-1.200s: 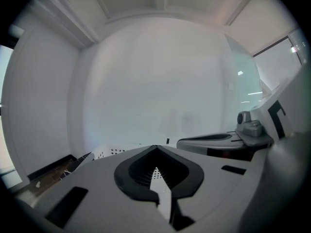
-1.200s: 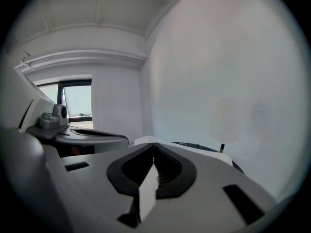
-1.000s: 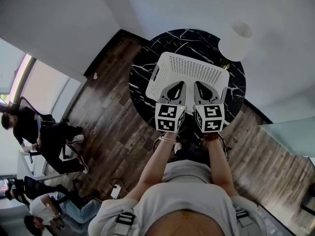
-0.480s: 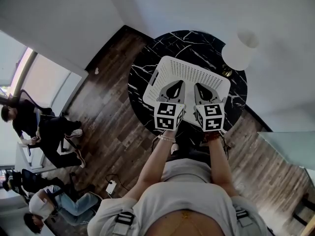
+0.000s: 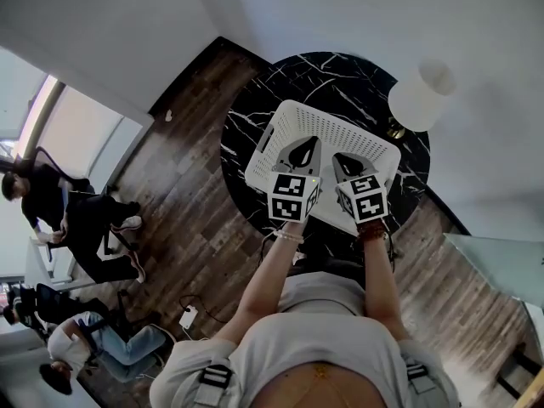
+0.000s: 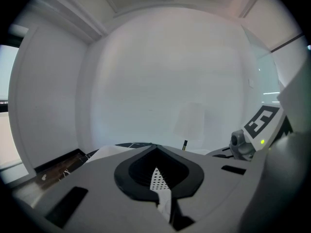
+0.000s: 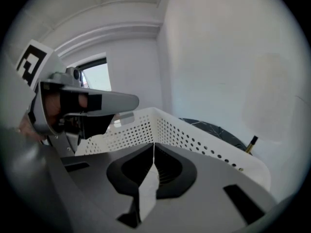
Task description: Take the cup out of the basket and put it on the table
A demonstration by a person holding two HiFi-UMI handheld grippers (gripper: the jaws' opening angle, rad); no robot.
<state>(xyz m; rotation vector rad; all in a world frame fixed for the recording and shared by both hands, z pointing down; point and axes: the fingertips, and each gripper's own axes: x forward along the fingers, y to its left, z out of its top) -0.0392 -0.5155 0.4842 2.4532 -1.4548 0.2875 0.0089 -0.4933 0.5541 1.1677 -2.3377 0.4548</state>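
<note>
A white perforated basket (image 5: pixel 340 126) stands on the round black marble table (image 5: pixel 255 109). No cup shows in any view; the basket's inside is mostly hidden by the grippers. My left gripper (image 5: pixel 304 142) hovers over the basket's near side, jaws shut with nothing between them. Beside it my right gripper (image 5: pixel 342 157) is also shut and empty, tilted slightly to the right. In the right gripper view the shut gripper (image 7: pixel 154 145) points along the basket's wall (image 7: pixel 194 136), with the left gripper (image 7: pixel 77 103) at the left. In the left gripper view the gripper (image 6: pixel 155 147) points over the basket (image 6: pixel 155 179).
A lamp with a white shade (image 5: pixel 422 96) stands at the table's far right edge. The table sits in a corner between white walls on a dark wood floor (image 5: pixel 195 219). Several people (image 5: pixel 76 228) are seated at the left, away from the table.
Both grippers stay shut over the basket's near side. The right one has tilted a little to the right, and the head view has shifted slightly.
</note>
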